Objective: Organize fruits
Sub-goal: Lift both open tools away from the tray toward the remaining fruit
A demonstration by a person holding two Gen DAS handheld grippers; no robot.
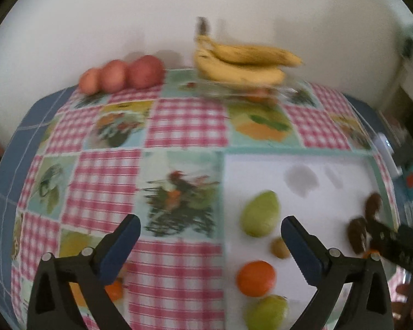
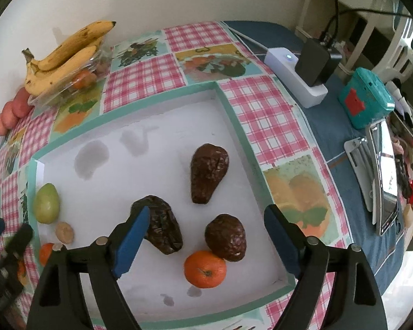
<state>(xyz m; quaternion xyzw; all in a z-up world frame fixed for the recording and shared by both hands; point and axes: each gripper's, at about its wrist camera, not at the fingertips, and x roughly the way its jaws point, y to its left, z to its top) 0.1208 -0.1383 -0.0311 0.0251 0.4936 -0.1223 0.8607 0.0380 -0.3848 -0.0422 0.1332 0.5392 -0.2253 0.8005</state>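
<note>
A white tray [image 2: 165,143] with a teal rim lies on the chequered tablecloth. In it are three dark avocados [image 2: 209,173] [image 2: 159,225] [image 2: 225,236] and an orange [image 2: 205,268]. My right gripper [image 2: 208,211] hangs open above them, holding nothing. On the tray's left side lie a green pear [image 1: 260,214], a small brown fruit [image 1: 280,247], another orange [image 1: 256,277] and a second pear [image 1: 267,313]. My left gripper [image 1: 210,221] is open and empty, straddling the tray's left rim. Bananas [image 1: 242,60] rest on a clear plastic box at the back, with three red fruits [image 1: 121,75] beside it.
A wall runs behind the table. Right of the tray are a white power strip [image 2: 294,77] with a black adapter [image 2: 314,63], a teal box [image 2: 366,96] and a phone on a stand [image 2: 385,178]. The tablecloth's blue border marks the table edges.
</note>
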